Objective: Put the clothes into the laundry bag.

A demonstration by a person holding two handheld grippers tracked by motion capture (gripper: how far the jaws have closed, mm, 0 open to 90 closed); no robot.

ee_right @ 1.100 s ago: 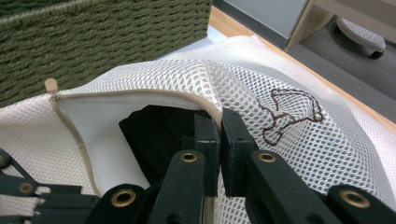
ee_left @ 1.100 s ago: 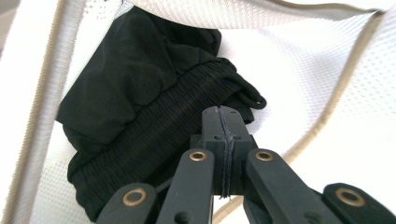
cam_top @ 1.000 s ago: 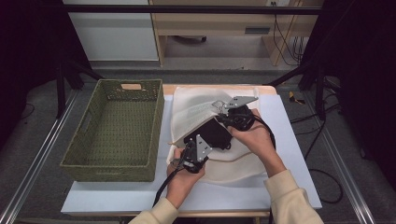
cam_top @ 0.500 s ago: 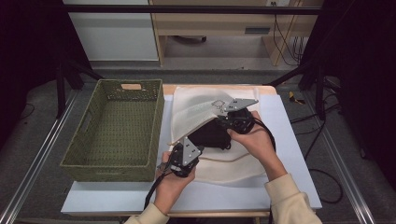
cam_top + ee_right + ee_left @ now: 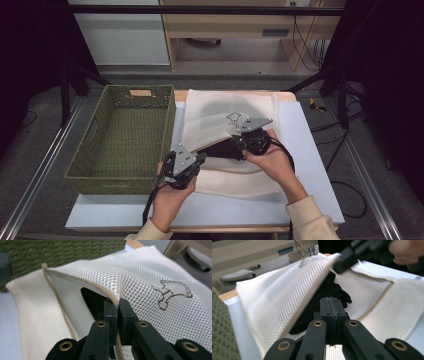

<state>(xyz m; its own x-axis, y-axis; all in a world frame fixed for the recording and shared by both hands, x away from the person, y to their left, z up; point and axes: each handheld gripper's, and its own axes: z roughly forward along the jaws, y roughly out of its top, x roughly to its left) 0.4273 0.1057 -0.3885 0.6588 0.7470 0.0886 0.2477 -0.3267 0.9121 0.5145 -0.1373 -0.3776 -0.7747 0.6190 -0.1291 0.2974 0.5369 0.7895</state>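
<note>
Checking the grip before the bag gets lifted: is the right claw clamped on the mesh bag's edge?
Yes, the right claw is shut on the mesh bag's zippered edge, holding it raised.

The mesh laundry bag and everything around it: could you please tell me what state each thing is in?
Mesh laundry bag: lying on the table, mouth open, upper edge lifted.
Black garment: partly inside the bag's mouth.
Right gripper: shut on the bag's upper edge.
Left gripper: shut, nothing between its jaws.
Green woven basket: upright, empty.
</note>
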